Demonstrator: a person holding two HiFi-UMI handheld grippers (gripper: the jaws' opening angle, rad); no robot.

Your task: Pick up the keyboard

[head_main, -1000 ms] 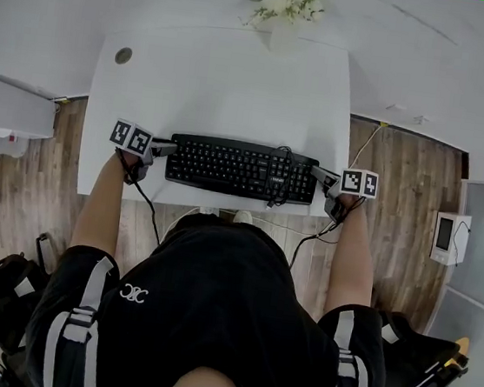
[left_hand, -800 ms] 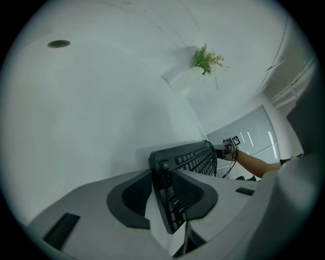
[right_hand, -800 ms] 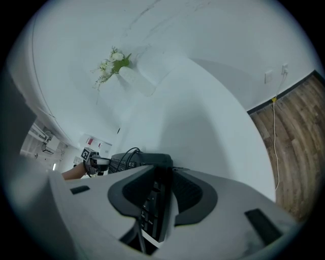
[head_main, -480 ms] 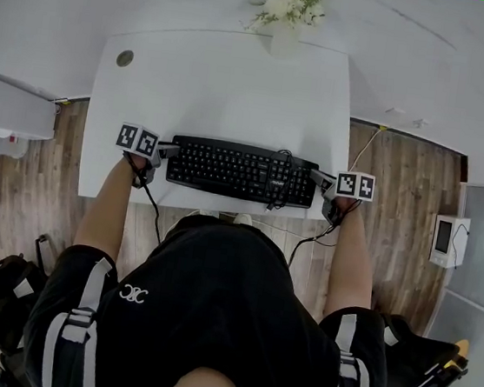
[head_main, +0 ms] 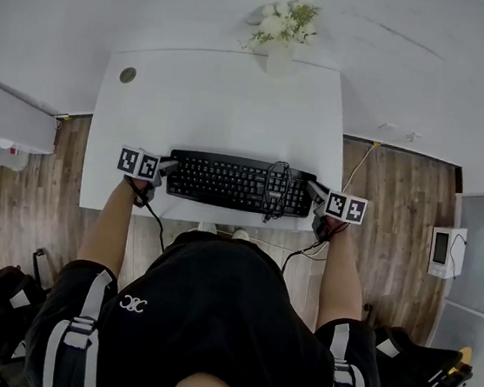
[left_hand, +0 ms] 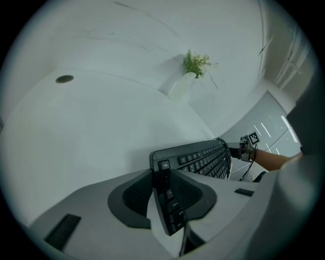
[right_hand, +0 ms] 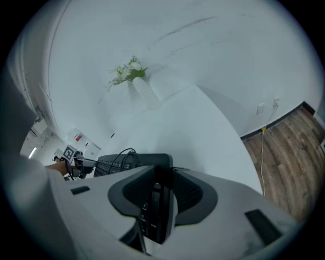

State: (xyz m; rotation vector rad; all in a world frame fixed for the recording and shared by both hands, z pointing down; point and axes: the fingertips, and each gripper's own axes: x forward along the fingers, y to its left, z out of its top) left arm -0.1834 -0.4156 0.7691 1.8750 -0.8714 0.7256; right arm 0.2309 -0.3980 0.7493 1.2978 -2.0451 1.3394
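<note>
Black keyboard [left_hand: 203,160] between left gripper's [left_hand: 165,190] fingers [left_hand: 133,197]

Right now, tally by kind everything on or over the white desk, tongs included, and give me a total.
keyboard: 1
vase of flowers: 1
tongs: 2, the left tongs having just closed on one end of the keyboard, the right tongs clamped on the other end
Total: 4
</note>
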